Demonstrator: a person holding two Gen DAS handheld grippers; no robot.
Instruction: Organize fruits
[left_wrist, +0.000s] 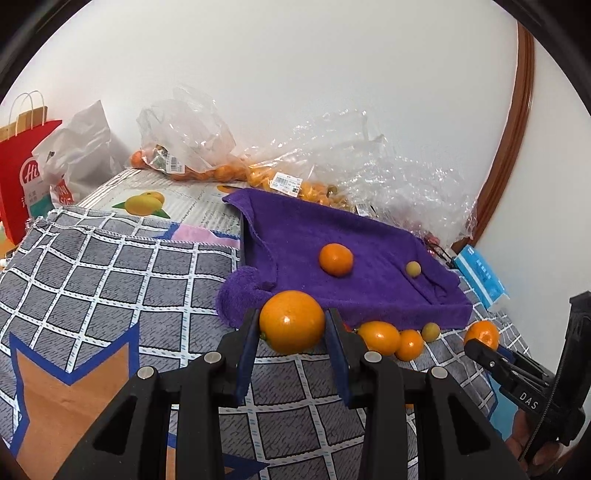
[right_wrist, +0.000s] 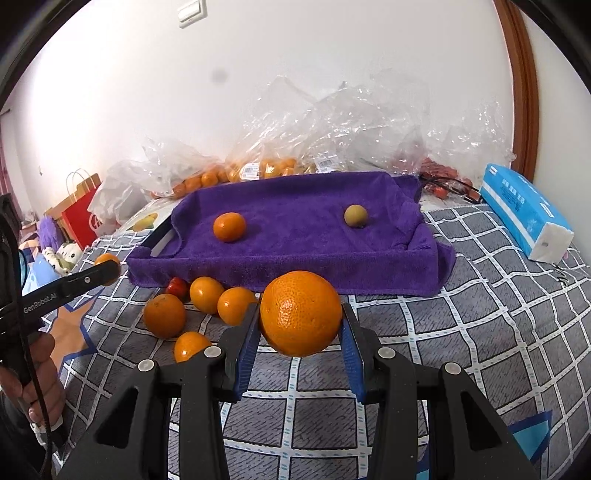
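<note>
My left gripper (left_wrist: 291, 321) is shut on an orange (left_wrist: 291, 319), held just in front of the purple towel-lined tray (left_wrist: 369, 295). My right gripper (right_wrist: 300, 317) is shut on a large orange (right_wrist: 300, 314), before the tray's front wall (right_wrist: 295, 269). Inside the tray lie a small orange (right_wrist: 229, 226) and a small greenish fruit (right_wrist: 355, 215). Several loose oranges (right_wrist: 207, 293) and a small red fruit (right_wrist: 177, 286) lie on the checked cloth by the tray's front left. The right gripper also shows in the left wrist view (left_wrist: 480, 345), the left one in the right wrist view (right_wrist: 107, 269).
Clear plastic bags of small oranges (right_wrist: 258, 168) lie against the wall behind the tray. A blue tissue pack (right_wrist: 524, 210) lies at the right. A red paper bag (left_wrist: 22, 177) and a white bag (left_wrist: 81, 151) stand at the far left. A wooden door frame (left_wrist: 517, 110) is at the right.
</note>
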